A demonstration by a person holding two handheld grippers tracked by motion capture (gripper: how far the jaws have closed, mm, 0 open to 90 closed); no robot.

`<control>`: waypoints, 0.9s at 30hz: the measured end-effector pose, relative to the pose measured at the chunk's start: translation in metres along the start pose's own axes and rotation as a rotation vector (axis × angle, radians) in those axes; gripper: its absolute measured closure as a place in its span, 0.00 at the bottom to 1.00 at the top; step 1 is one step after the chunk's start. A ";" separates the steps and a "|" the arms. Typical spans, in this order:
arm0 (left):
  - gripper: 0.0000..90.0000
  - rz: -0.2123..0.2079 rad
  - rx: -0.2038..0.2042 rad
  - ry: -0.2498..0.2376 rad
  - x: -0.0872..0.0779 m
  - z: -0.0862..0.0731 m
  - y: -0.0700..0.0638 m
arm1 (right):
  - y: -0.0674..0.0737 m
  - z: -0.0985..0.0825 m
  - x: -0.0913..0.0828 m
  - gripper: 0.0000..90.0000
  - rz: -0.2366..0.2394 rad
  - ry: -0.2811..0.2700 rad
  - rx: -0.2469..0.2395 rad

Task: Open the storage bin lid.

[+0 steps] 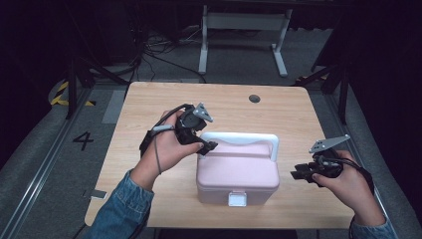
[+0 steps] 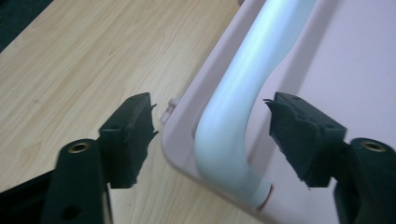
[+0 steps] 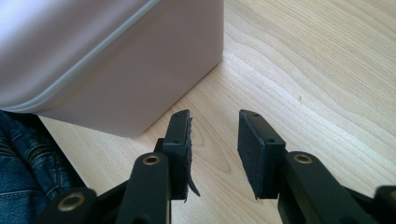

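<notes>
A pink lidded box [image 1: 238, 169] with a white handle [image 1: 249, 139] and a white front latch [image 1: 237, 199] stands on the wooden table [image 1: 149, 107]. My left gripper [image 1: 208, 147] is open at the box's left rear corner. In the left gripper view its jaws straddle the bend of the white handle [image 2: 243, 93] without touching it, above the pink lid [image 2: 336, 60]. My right gripper [image 1: 300, 173] is open, low over the table just right of the box. In the right gripper view the box's pink wall [image 3: 140, 74] lies ahead and left of the fingers [image 3: 180, 140].
Bare wood runs along the far half of the table, with a dark round hole [image 1: 254, 98] near the back edge. A denim sleeve [image 1: 122, 206] comes in at the front left. Beyond the table stand a white frame [image 1: 244, 30] and floor cables.
</notes>
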State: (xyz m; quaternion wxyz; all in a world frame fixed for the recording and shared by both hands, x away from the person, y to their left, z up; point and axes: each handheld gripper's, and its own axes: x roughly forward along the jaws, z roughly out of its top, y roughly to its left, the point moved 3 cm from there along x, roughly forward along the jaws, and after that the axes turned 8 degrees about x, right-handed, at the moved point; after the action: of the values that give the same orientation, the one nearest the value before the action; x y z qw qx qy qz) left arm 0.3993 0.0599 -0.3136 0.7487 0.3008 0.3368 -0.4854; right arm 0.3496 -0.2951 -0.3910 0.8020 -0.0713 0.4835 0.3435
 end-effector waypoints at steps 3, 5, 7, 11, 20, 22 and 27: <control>0.51 0.007 0.030 0.008 0.006 0.003 -0.001 | -0.001 -0.001 -0.002 0.73 -0.001 -0.004 0.002; 0.69 0.010 0.055 0.011 0.006 0.004 -0.002 | -0.002 -0.001 -0.003 0.73 -0.002 -0.008 0.005; 0.73 0.016 0.068 0.022 0.005 0.006 -0.004 | -0.003 -0.002 -0.004 0.73 -0.004 -0.011 0.009; 0.74 0.006 0.093 0.026 0.001 0.008 -0.005 | -0.002 -0.001 -0.007 0.74 -0.004 -0.021 0.007; 0.75 -0.008 0.074 0.004 -0.011 0.016 -0.003 | 0.005 0.001 -0.016 0.75 -0.014 -0.045 -0.008; 0.75 -0.009 0.068 -0.001 -0.014 0.019 -0.002 | 0.007 0.002 -0.018 0.76 -0.001 -0.056 -0.009; 0.75 -0.001 0.070 -0.003 -0.021 0.026 0.003 | 0.013 0.003 -0.019 0.76 0.012 -0.072 -0.026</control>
State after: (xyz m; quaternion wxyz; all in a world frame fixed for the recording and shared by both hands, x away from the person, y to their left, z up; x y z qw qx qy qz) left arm 0.4009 0.0516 -0.2809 0.7381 0.3258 0.3185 -0.4976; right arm 0.3387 -0.2934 -0.3707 0.8158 -0.0661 0.4502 0.3569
